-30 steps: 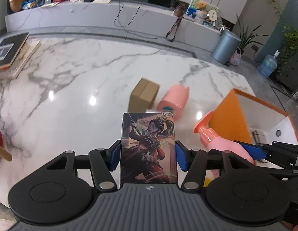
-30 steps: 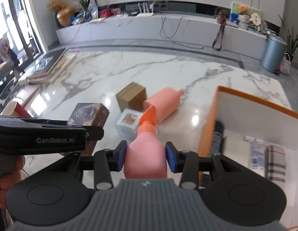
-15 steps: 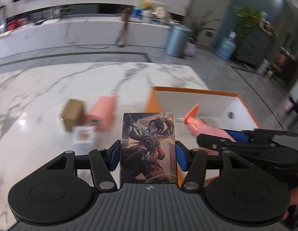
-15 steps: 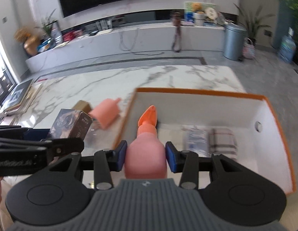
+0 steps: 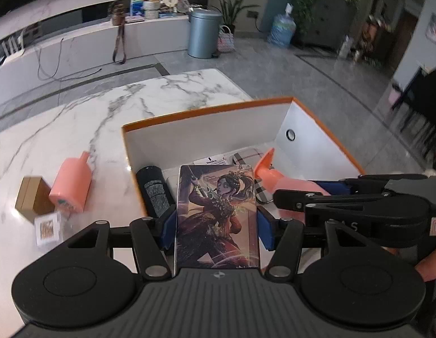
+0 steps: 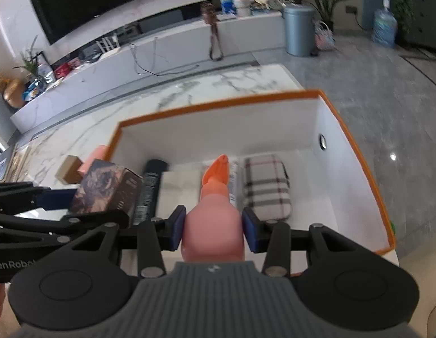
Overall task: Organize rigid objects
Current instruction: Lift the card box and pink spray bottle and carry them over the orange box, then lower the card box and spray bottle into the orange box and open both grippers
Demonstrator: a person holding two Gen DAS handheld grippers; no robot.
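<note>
My left gripper [image 5: 216,229] is shut on an illustrated box [image 5: 216,214] with a figure printed on it, held over the near left part of the orange-rimmed white bin [image 5: 311,129]. My right gripper [image 6: 213,229] is shut on a pink bottle [image 6: 212,231] with an orange spout, held above the bin [image 6: 356,152]. The right wrist view shows the illustrated box [image 6: 105,190] and the left gripper [image 6: 57,197] at the left; the left wrist view shows the pink bottle [image 5: 288,183] at the right.
Inside the bin lie a black cylinder [image 5: 155,190], a plaid pouch [image 6: 265,186], a white box [image 6: 178,181] and a white packet. On the marble table [image 5: 77,124] left of the bin lie a pink bottle [image 5: 71,186], a brown box [image 5: 30,197] and a small clear case [image 5: 47,226].
Both grippers have swung right from over the table to above the bin, each keeping its grip. The loose table objects now sit at the far left of both views.
</note>
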